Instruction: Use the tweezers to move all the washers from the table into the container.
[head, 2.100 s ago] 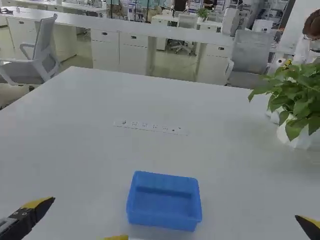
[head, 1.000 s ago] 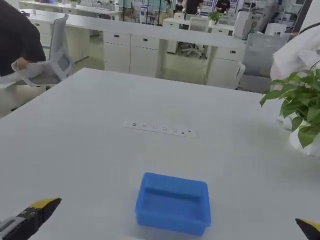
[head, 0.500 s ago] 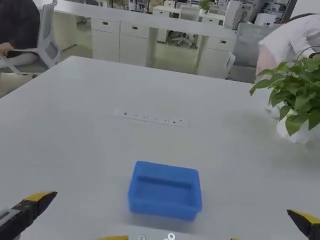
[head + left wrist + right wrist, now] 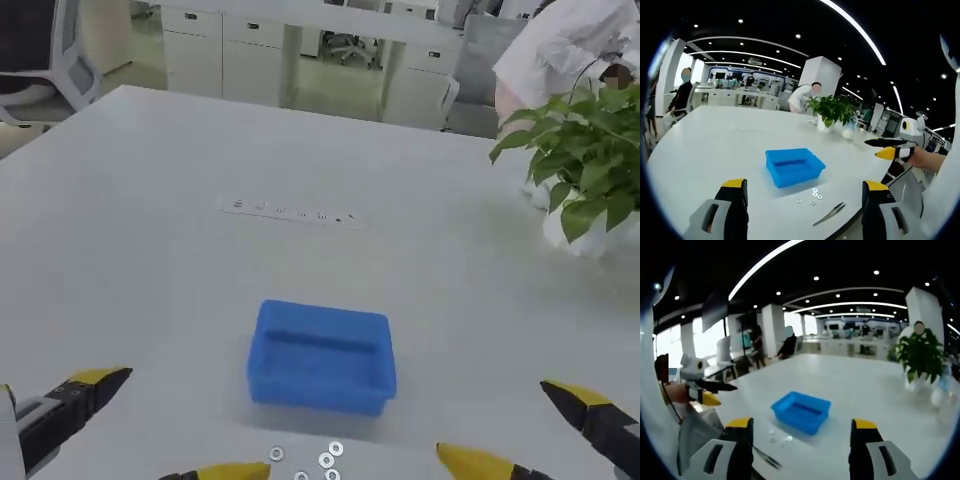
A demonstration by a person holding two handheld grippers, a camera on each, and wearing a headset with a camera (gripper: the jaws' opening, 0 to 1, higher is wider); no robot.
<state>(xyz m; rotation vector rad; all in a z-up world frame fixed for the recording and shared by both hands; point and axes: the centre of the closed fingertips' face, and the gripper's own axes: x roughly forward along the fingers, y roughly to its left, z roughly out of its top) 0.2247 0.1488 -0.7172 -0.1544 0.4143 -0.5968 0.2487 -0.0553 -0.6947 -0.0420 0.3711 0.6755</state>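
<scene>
Counted on tabletop [image 4: 120, 200]: 1 blue container [image 4: 320, 355]; 1 pair of tweezers [image 4: 829, 214]; washers [image 4: 326, 461], 5 by head view, small and blurred, count not firm; 1 socket strip [image 4: 288, 212]; 1 potted plant [image 4: 585, 170]. Tongs: 2 sets, left tongs [image 4: 175, 422] and right tongs [image 4: 512, 425]. Beyond tabletop: 1 office chair [image 4: 70, 60]; persons [image 4: 804, 97], at least 2 by left gripper view.

Your head view: even, bright, slightly soft. Left gripper view: ceiling strip [image 4: 856, 33] glares at one o'clock; fisheye bends edges.
</scene>
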